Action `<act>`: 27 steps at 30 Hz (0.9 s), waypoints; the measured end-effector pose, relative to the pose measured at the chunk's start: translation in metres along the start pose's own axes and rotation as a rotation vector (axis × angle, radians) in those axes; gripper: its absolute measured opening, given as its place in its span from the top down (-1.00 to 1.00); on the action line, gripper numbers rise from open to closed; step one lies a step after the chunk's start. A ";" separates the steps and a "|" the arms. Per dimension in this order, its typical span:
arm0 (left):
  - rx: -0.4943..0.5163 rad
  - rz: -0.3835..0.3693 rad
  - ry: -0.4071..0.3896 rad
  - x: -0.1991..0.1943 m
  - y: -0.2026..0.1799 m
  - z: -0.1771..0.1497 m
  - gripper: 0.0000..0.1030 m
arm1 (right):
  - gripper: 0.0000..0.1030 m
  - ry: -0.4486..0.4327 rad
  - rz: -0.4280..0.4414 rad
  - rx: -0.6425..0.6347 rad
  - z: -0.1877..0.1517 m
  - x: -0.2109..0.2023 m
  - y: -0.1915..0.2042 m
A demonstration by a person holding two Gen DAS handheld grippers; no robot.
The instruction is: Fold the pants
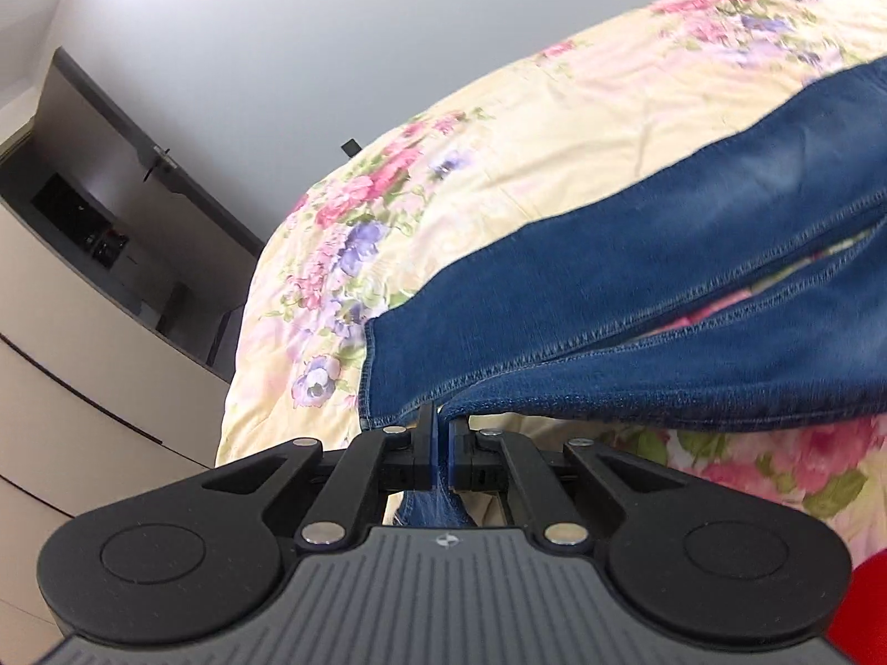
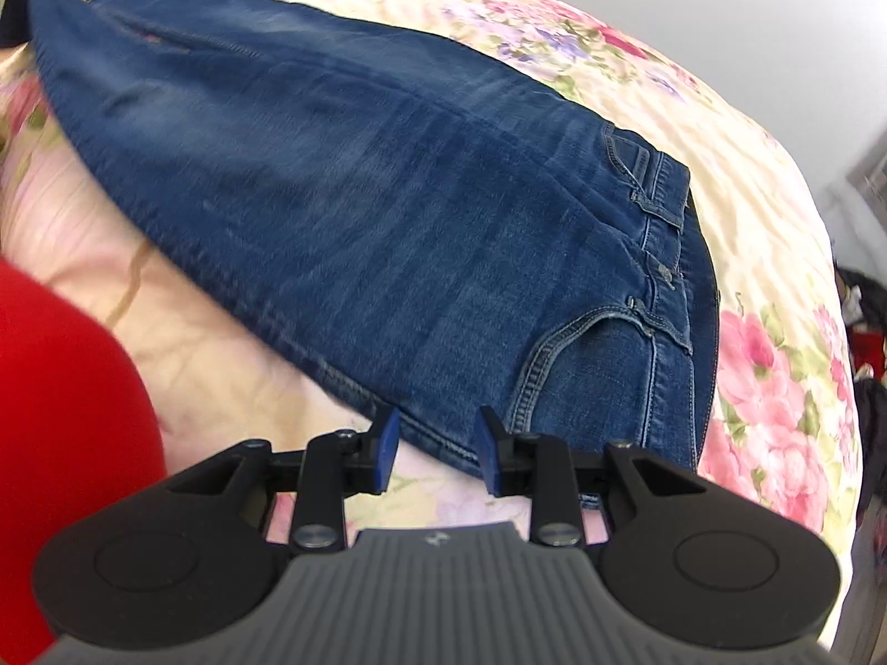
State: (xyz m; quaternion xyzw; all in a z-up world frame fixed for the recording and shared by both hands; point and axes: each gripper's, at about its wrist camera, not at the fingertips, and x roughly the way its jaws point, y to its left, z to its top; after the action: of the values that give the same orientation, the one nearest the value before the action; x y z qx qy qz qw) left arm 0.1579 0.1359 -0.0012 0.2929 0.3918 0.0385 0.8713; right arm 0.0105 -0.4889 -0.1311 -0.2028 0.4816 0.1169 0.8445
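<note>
Blue jeans [image 1: 637, 255] lie on a floral bedspread [image 1: 499, 127]. In the left wrist view my left gripper [image 1: 441, 432] is shut on the hem end of the near leg, with denim pinched between its fingers and lifted off the bed; the other leg lies flat beyond. In the right wrist view the jeans [image 2: 388, 210] lie folded lengthwise, waistband and pockets [image 2: 659, 255] to the right. My right gripper [image 2: 438, 443] is open, its jaws either side of the jeans' near seam edge by the hip.
The bedspread [image 2: 776, 388] fills both views. A cream drawer unit [image 1: 83, 388] and a dark door stand left of the bed. A red sleeve [image 2: 61, 415] shows at lower left. Dark clutter [image 2: 865, 332] lies past the bed's right edge.
</note>
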 end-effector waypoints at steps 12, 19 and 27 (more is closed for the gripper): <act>-0.035 0.051 0.047 -0.010 0.000 0.012 0.94 | 0.41 -0.011 -0.036 -0.213 -0.022 0.031 0.019; -0.068 0.015 0.060 -0.004 0.008 0.008 0.94 | 0.62 0.025 -0.143 -0.418 -0.024 0.045 0.035; -0.073 -0.004 0.061 0.005 0.020 0.006 0.94 | 0.94 -0.070 -0.247 -0.395 0.009 -0.002 0.012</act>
State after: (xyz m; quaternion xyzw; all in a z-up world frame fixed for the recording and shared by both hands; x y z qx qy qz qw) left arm 0.1684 0.1508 0.0092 0.2586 0.4170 0.0598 0.8693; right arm 0.0121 -0.4737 -0.1282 -0.4174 0.3914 0.1115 0.8125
